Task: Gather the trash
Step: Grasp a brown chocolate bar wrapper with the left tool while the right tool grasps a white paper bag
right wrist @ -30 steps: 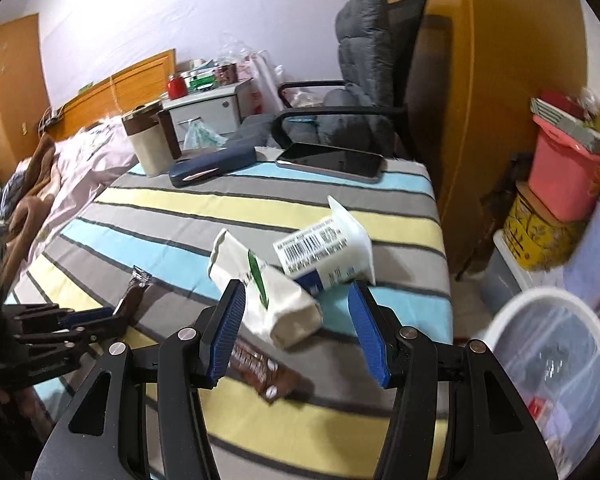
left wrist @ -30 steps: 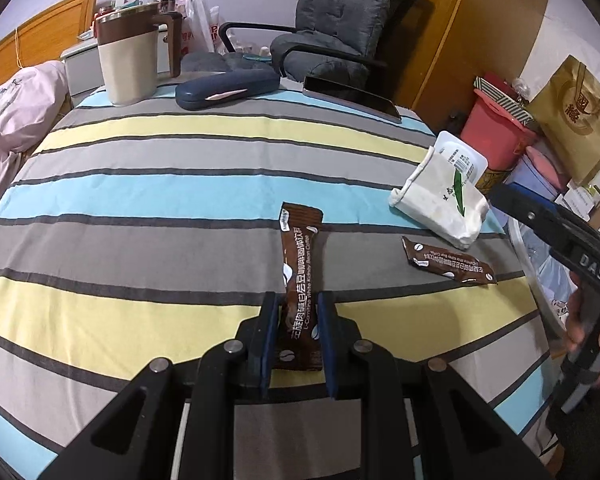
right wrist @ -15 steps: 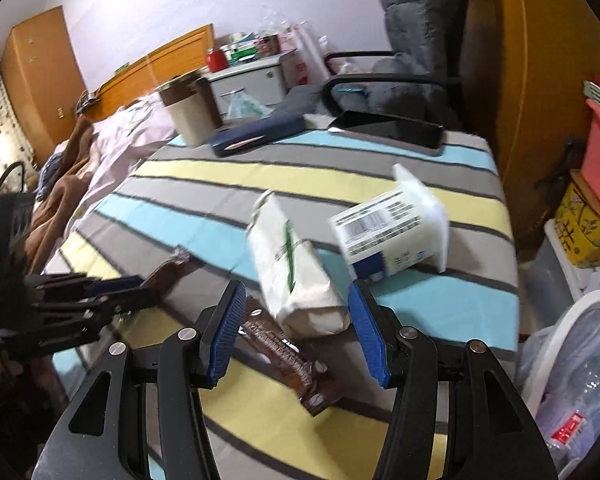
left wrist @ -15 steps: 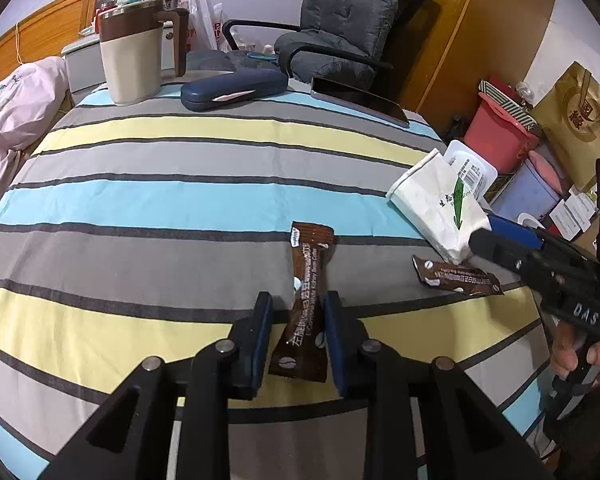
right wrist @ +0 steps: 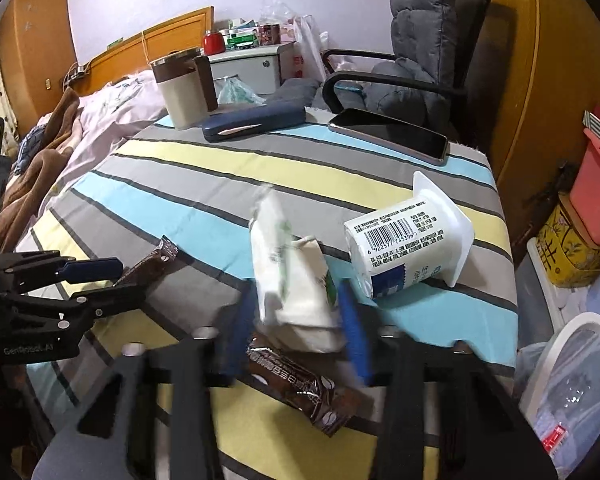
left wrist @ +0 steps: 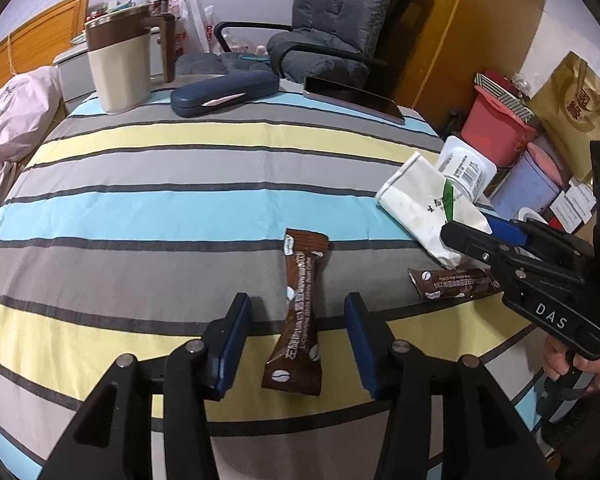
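The left claw (left wrist: pixel 296 344) stands wide, its jaws having just been opening, and a brown sachet (left wrist: pixel 300 312) lies loose on the striped counter (left wrist: pixel 180 216) between its blue pads (left wrist: pixel 232 344), touching neither. The right claw (right wrist: pixel 300 336) has just been closing around the near end of a crumpled white bag (right wrist: pixel 292 280); the blue pads sit against the bag's sides, though blur leaves it unclear how hard they press. In the left wrist view the right claw (left wrist: pixel 472 236) reaches in from the right edge, with a hand (left wrist: pixel 568 360) on its grip, its tips at the bag (left wrist: pixel 424 208). A second brown sachet (right wrist: pixel 304 392) lies flat under and just in front of the right claw, partly beneath the bag. Just beside the bag on the right, a white yogurt cup (right wrist: pixel 408 248) lies on its side with the barcode up. Farther back on the counter are a phone (right wrist: pixel 392 136), a dark blue case (right wrist: pixel 252 122) and a beige and brown mug (right wrist: pixel 184 88), well apart from the trash. A grey chair (right wrist: pixel 420 48) stands behind the counter and a bed with pink bedding (right wrist: pixel 112 112) lies to its left. Off the counter's right edge, a white-rimmed bin (right wrist: pixel 572 380) lined with clear plastic sits low, near a red tub (right wrist: pixel 596 196).
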### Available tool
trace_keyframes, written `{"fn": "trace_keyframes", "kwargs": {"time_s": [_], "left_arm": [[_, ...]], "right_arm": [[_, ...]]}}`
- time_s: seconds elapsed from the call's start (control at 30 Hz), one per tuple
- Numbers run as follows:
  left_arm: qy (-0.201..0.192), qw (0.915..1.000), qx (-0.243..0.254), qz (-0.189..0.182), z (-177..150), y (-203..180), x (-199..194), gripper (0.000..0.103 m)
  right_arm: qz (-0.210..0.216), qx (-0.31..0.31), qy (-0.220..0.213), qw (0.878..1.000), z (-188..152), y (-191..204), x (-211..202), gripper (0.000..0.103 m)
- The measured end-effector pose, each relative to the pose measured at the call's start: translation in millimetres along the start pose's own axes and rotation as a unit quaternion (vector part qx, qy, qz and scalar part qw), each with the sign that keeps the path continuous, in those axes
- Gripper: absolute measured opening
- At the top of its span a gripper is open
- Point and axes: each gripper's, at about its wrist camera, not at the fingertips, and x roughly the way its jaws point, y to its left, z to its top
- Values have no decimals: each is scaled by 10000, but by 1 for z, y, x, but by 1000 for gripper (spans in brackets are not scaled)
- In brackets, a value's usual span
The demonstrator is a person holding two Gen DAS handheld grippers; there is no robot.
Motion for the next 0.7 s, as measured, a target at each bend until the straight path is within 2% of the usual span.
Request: {"fn": "trace_keyframes", "kwargs": {"time_s": [0.17,0.2,0.27,0.33,0.43,0.7], "left_arm": [[-13,10000,2,-71,1,0,0,49],[-19,10000,13,-62,1,0,1,47],[-16,10000,26,-56,1,-1,1,33],[-10,10000,17,-73,2,0,2,24],[11,10000,-32,-84,1,1,2,18],[-133,9999,102,21,-2,-6,-8,17]], "right_arm": [[-69,9,-48,10000,-1,1,-1,34],[-74,52,-57,9999,-2,1,-2,34],[-34,106,-76,9999,-2,0,-3,33],[-18,118,-84,9999,-4,2,-5,33],[-11,63,-101,9999,-6,4,-7,33],[-50,208,-243,9995,-9,4,-17,32]]}}
